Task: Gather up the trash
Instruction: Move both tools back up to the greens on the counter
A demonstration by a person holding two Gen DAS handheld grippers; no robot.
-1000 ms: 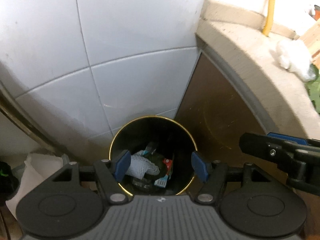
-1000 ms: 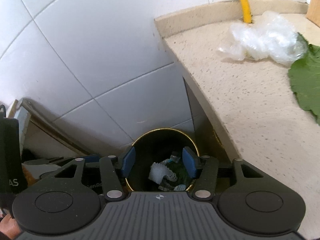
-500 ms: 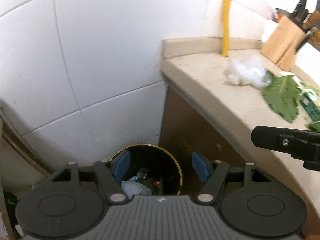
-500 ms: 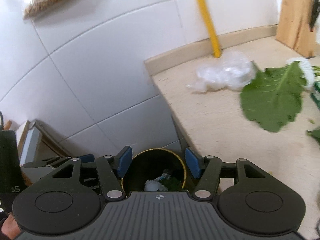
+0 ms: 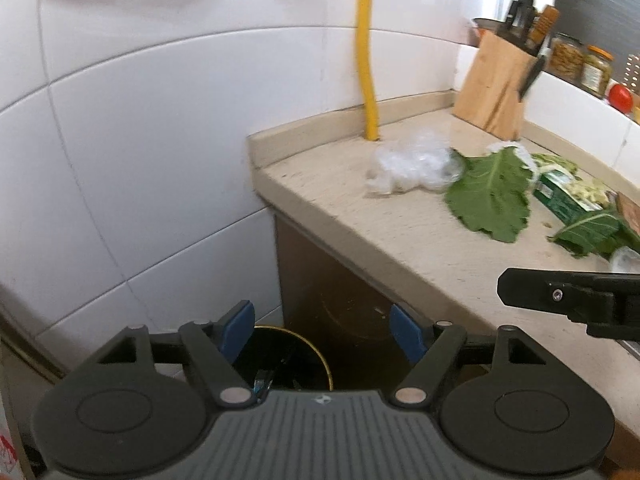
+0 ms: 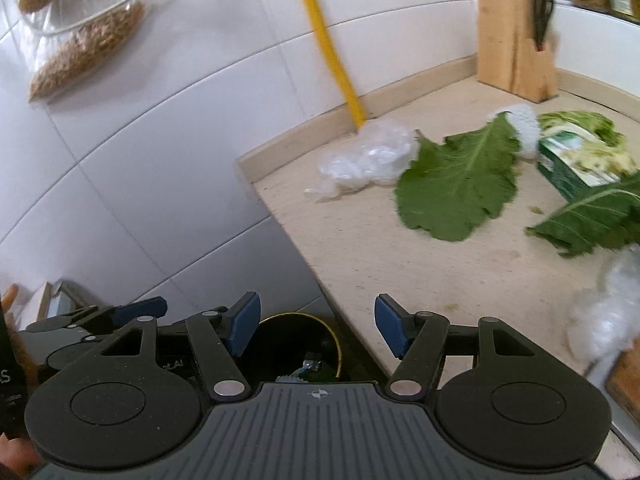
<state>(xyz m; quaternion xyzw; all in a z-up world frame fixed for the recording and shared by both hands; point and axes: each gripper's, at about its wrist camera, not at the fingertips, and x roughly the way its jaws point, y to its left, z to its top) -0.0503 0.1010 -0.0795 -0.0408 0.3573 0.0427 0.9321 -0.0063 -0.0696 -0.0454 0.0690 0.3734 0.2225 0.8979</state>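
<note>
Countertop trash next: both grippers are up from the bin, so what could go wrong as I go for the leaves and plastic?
1. The crumpled plastic lies against the yellow pipe; a finger could strike the pipe.
2. The big leaf lies flat on the countertop, so pads may slide over it.
3. The bin sits low beside the counter edge; light scraps could miss it.

**Trash on the counter, bin below**

A crumpled clear plastic wrap (image 6: 362, 158) lies near the counter's back corner, touching a large green leaf (image 6: 460, 184). The black, gold-rimmed bin (image 5: 298, 354) stands on the floor, scraps inside.
</note>
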